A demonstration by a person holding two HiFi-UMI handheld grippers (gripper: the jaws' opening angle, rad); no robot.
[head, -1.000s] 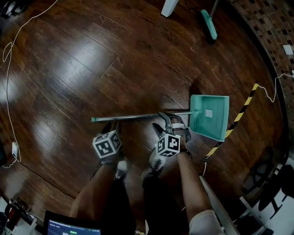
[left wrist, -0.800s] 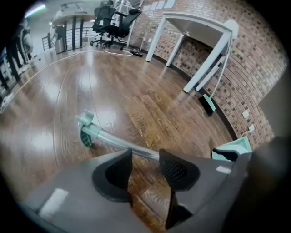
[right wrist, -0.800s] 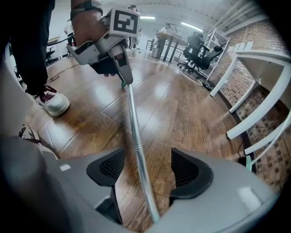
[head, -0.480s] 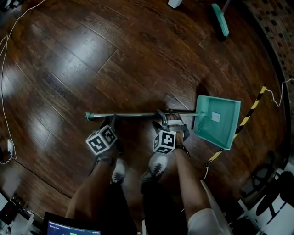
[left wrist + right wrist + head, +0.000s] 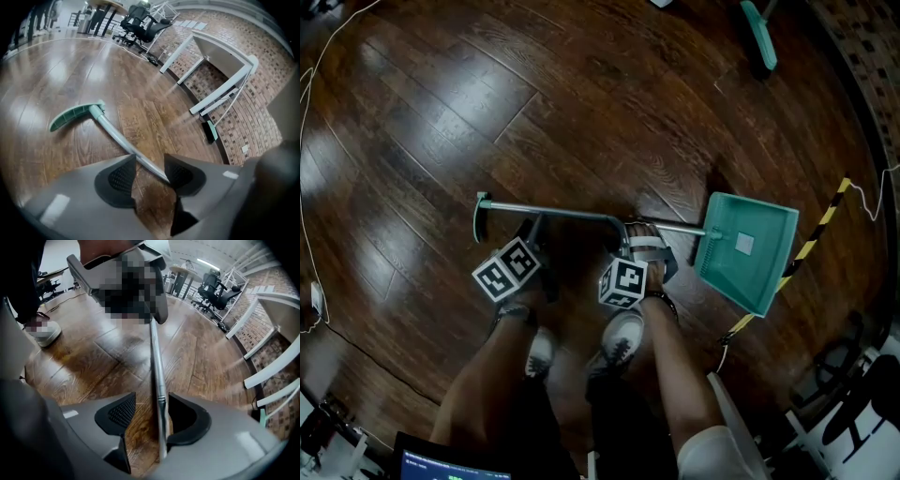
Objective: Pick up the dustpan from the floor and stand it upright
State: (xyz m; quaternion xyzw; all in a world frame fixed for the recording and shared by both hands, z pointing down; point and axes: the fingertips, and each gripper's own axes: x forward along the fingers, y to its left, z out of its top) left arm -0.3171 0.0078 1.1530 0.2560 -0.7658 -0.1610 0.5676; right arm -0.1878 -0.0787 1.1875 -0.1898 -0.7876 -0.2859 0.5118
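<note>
Currently the dustpan (image 5: pixel 748 248) lies flat near your right claw (image 5: pixel 152 416), whose jaws have just been closing around its handle (image 5: pixel 157 362) without pinching yet. Your left claw (image 5: pixel 150 176), jaws just opened wide, straddles the handle too. The handle sits against one right jaw, so closing could nudge it aside.

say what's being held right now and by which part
Nothing yet. The dustpan's pole runs between the open jaws of the left gripper and right gripper; the right jaws have just been closing, not clamped.

On the left gripper (image 5: pixel 534 223) and right gripper (image 5: pixel 639 232), a cube (image 5: pixel 506 270) of black-and-white square markers; grey jaws with dark mesh pads (image 5: pixel 121 178); white shoes (image 5: pixel 621 339); dark trousers (image 5: pixel 548 422); pale sleeve (image 5: pixel 712 457).
</note>
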